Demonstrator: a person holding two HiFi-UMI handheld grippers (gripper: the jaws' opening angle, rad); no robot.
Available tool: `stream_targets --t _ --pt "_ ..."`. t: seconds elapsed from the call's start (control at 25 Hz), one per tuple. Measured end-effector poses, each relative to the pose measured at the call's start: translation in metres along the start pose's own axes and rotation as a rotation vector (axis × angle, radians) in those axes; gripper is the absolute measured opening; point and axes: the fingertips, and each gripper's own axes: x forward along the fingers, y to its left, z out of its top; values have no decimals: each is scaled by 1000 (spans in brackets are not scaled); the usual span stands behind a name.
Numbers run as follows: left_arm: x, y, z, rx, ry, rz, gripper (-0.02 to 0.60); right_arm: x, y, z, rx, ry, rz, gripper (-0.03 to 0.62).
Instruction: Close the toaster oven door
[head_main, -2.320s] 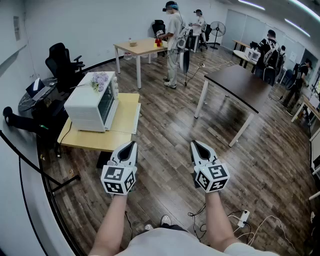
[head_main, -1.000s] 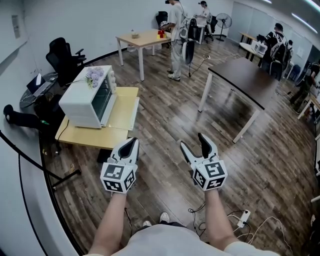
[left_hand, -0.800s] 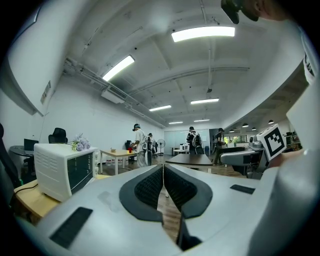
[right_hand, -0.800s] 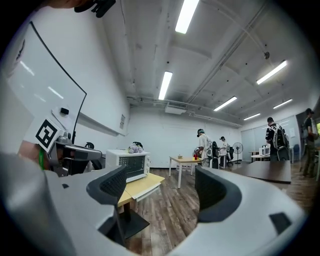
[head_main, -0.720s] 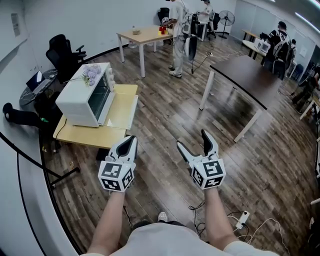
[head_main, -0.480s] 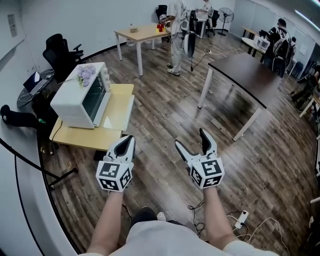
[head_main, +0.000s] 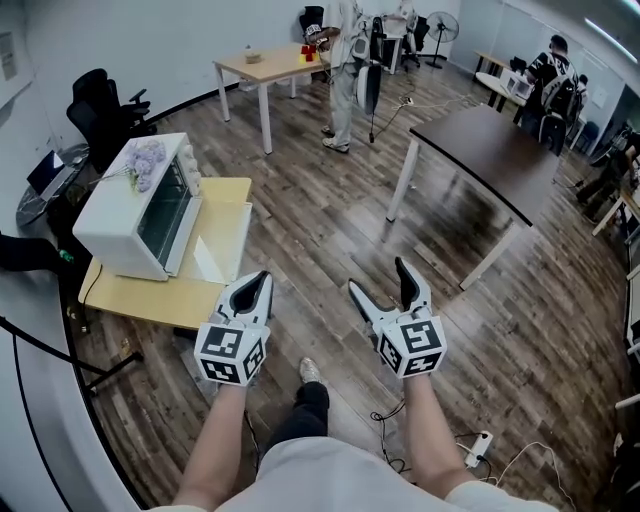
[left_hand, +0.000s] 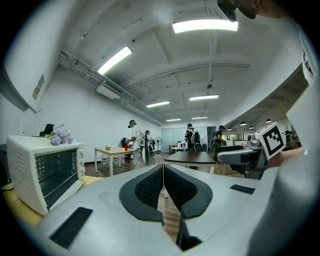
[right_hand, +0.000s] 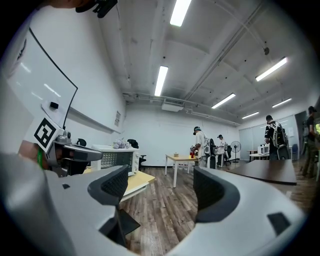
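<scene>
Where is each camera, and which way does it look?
Head view: on the person's head, looking steeply down at the wooden floor; shows both forearms, the shut left gripper and the right gripper, its jaws closing with nothing between.
Left gripper view: on the left gripper, looking along its jaws across the room; right gripper shows at right.
Right gripper view: on the right gripper, looking along its jaws; left gripper shows at left.
Shared: all three show the white toaster oven.
</scene>
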Motion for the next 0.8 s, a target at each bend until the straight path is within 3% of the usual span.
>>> stream_targets --t 0.52,0.8 --pt "168 81 -1 -17 27 3 15 171 -85 -3 -4 23 48 555" --pt "235 137 3 -21 39 42 15 261 -105 -2 6 39 96 552"
